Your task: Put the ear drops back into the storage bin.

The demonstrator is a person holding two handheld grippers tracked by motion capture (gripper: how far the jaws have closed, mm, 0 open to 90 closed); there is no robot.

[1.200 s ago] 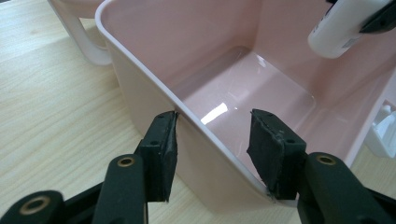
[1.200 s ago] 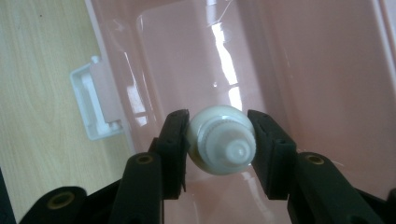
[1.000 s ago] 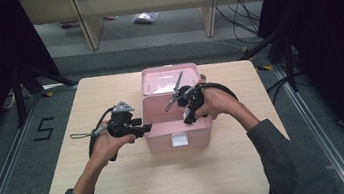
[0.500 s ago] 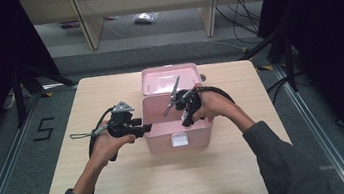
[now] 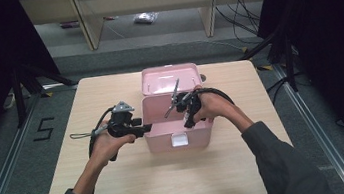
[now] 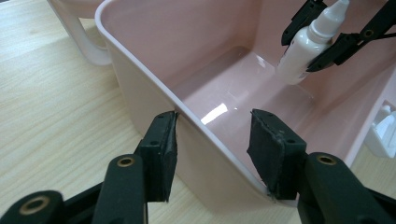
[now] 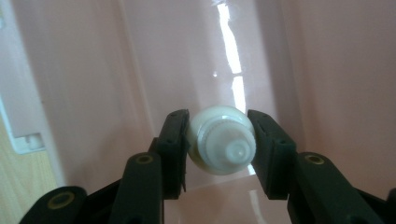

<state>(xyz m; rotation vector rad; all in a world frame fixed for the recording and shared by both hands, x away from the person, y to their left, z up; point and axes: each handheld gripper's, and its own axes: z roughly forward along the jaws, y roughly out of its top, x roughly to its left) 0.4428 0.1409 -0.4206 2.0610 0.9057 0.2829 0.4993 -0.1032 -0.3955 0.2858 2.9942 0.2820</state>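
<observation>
Here, the right tool (image 7: 218, 142) grips a small white plastic dropper bottle (image 7: 223, 140) between its pads, held just above the floor of the open pink plastic box (image 5: 178, 144). The left tool (image 6: 212, 147) straddles the box's left wall half-open — one pad touching outside, one inside. The light wooden table (image 5: 121, 184) lies bare around the box.

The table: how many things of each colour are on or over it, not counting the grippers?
Pink: 1, the open box with its lid back
White: 1, the bottle held in the right gripper inside the box
Total: 2
</observation>
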